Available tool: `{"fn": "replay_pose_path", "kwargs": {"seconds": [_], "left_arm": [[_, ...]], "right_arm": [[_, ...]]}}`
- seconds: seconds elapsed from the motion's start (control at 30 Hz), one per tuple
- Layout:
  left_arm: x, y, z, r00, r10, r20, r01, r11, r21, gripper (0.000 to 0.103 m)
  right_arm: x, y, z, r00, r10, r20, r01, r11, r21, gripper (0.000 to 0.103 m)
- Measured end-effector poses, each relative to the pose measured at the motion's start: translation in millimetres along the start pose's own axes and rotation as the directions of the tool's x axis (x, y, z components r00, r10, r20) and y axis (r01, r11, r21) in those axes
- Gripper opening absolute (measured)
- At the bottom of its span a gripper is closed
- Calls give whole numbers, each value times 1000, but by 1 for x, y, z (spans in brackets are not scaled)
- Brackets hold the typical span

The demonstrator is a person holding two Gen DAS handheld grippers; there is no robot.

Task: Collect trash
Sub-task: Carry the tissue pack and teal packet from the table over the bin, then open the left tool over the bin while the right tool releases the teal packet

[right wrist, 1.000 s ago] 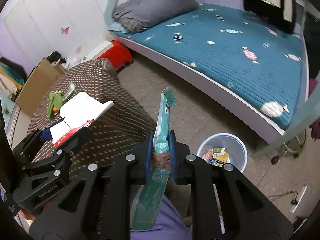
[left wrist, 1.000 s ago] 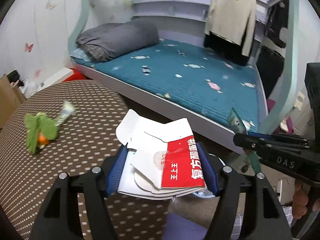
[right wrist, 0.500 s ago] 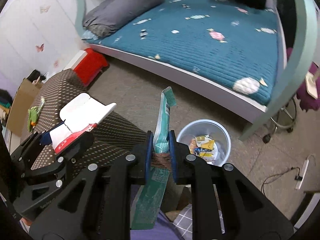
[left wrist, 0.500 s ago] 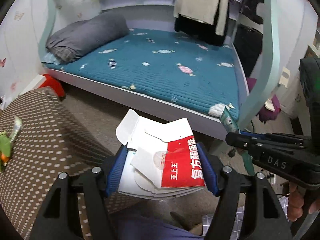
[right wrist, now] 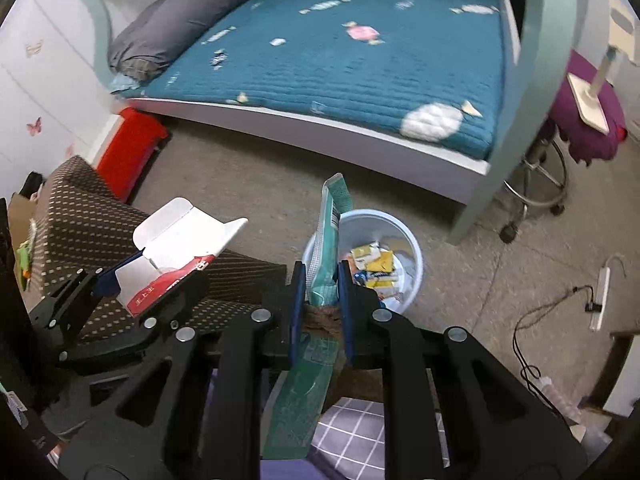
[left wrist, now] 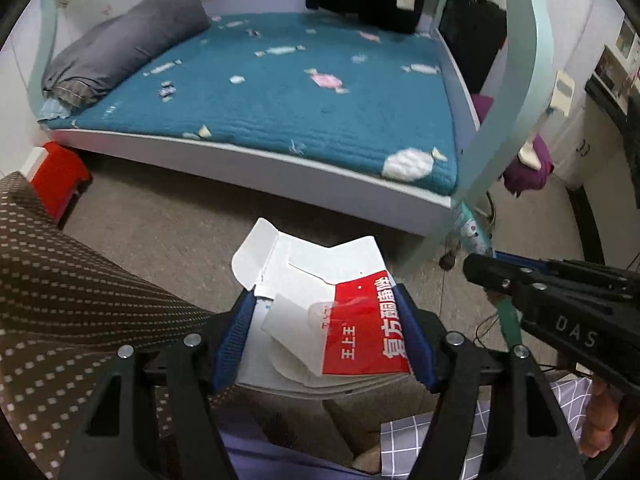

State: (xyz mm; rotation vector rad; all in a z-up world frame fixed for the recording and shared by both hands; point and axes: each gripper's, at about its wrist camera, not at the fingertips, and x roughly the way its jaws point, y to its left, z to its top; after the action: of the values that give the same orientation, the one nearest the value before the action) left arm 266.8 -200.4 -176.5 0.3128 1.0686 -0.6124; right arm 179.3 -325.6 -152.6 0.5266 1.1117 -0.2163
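Both grippers have swung from the brown dotted table [left wrist: 60, 304] toward the pale blue plastic bin [right wrist: 404, 240], centre frame. Left gripper [left wrist: 324, 336] clamps the flattened red-and-white carton [left wrist: 340, 312]; right gripper [right wrist: 322, 308] pinches the green foil wrapper [right wrist: 330, 240] upright, presumably for dropping.

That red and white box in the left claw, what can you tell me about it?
The flattened red and white cardboard box looks like thin card, mostly white with a red panel bearing white Chinese characters. Its end flaps hang open, one rounded flap sticking up at the far end. It lies roughly flat, pinched at both sides between the blue pads of the left claw, held in the air beyond the edge of the brown dotted surface. Nothing else touches it.
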Motion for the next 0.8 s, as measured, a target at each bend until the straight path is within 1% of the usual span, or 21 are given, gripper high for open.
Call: {"fn": "replay_pose_path", "kwargs": {"seconds": [0.17, 0.2, 0.23, 0.27, 0.37, 0.5, 0.57, 0.7, 0.73, 0.77, 0.8], "left_arm": [[22, -11, 5, 999, -15, -46, 15, 1000, 8, 68], [25, -13, 8, 999, -16, -49, 16, 1000, 5, 69], [27, -13, 9, 999, -19, -51, 19, 1000, 4, 74], [27, -13, 10, 999, -22, -45, 22, 1000, 4, 76], [27, -10, 11, 999, -7, -44, 8, 1000, 8, 77], [27, 2, 7, 999, -2, -54, 1, 1000, -12, 77], [25, 12, 3, 998, 14, -59, -16, 999, -29, 77], [20, 26, -3, 997, 35, -62, -38, 998, -58, 77], [17, 29, -4, 998, 39, -58, -43, 997, -66, 77], [14, 32, -5, 998, 42, -55, -46, 996, -70, 77], [13, 33, -5, 998, 45, -52, -49, 996, -73, 77]], "right_arm": [[7, -19, 0, 1000, -27, -15, 28, 998, 52, 17], [8, -25, 1, 999, -36, -15, 37, 997, 65, 17], [8, -27, 1, 999, -40, -14, 41, 997, 71, 17], [8, -29, 1, 999, -44, -12, 45, 996, 76, 17], [8, -32, 3, 999, -52, -11, 53, 995, 82, 17], [15, -24, 6, 998, -54, -25, 55, 996, 69, 17], [19, -15, 9, 998, -47, -33, 49, 998, 47, 17], [20, 1, 17, 999, -31, -16, 31, 999, 14, 17], [19, 5, 19, 1000, -25, -3, 25, 1000, 10, 19], [18, 7, 20, 1000, -25, 10, 25, 1000, 6, 26], [18, 9, 22, 999, -36, 13, 36, 999, 4, 39]]}}
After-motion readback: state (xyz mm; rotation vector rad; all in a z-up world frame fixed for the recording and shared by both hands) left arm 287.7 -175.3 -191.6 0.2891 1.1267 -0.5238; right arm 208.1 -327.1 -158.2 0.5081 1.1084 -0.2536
